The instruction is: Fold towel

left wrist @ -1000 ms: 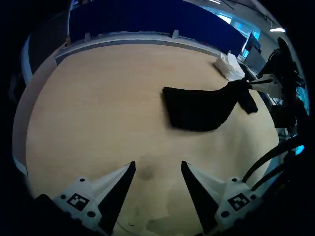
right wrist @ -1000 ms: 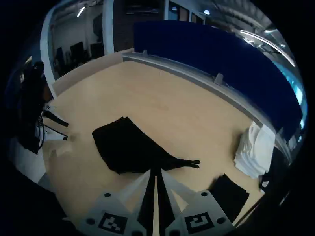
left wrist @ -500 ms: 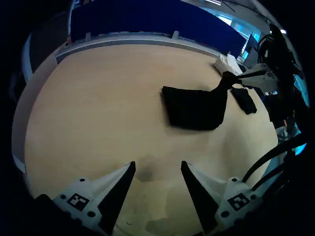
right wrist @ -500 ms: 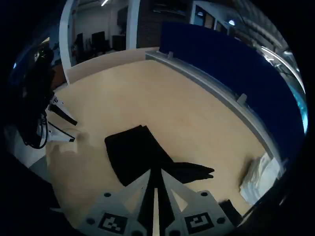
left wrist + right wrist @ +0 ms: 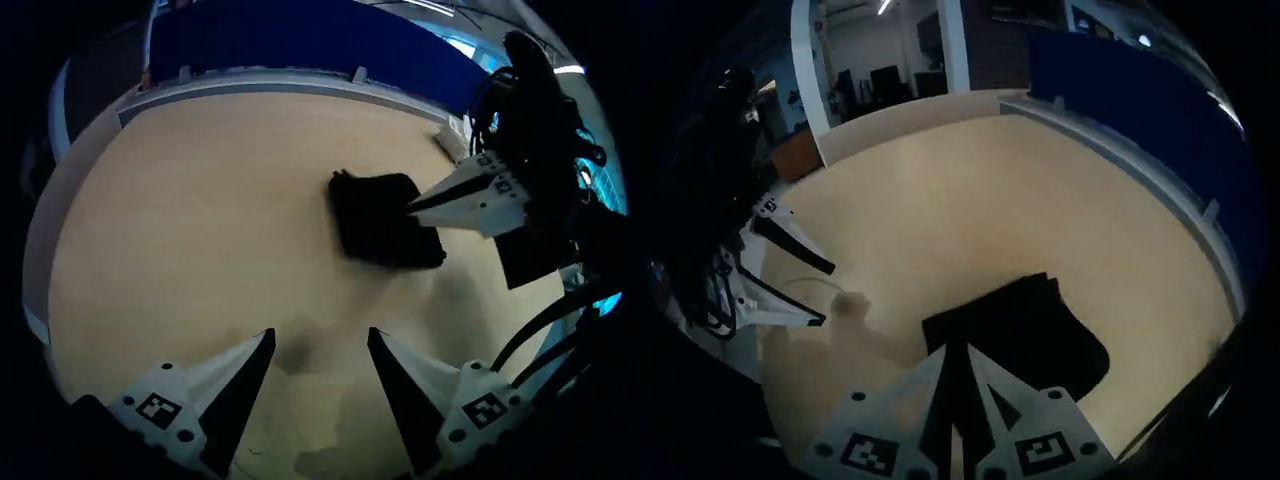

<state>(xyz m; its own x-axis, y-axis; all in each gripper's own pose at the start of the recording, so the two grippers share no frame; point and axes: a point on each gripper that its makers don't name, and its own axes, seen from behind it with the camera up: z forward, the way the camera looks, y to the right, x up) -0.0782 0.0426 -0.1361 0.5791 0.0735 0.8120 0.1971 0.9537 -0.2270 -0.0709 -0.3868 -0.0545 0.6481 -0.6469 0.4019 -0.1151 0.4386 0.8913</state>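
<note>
Right gripper view is showing the right claw (image 5: pixel 958 350) pinching the black towel (image 5: pixel 1032 328), folded on the table (image 5: pixel 960 200); left claw (image 5: pixel 320 334) is hanging spread, well apart. Letting go crooked is probably risking the top layer sliding off.

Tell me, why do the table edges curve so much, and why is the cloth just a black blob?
Left gripper view: the fisheye lens bows the table's far edge, and dim bluish light leaves the black towel without fold detail. Right gripper view: same bowing, with a soft shadow on the table beside the left gripper.
</note>
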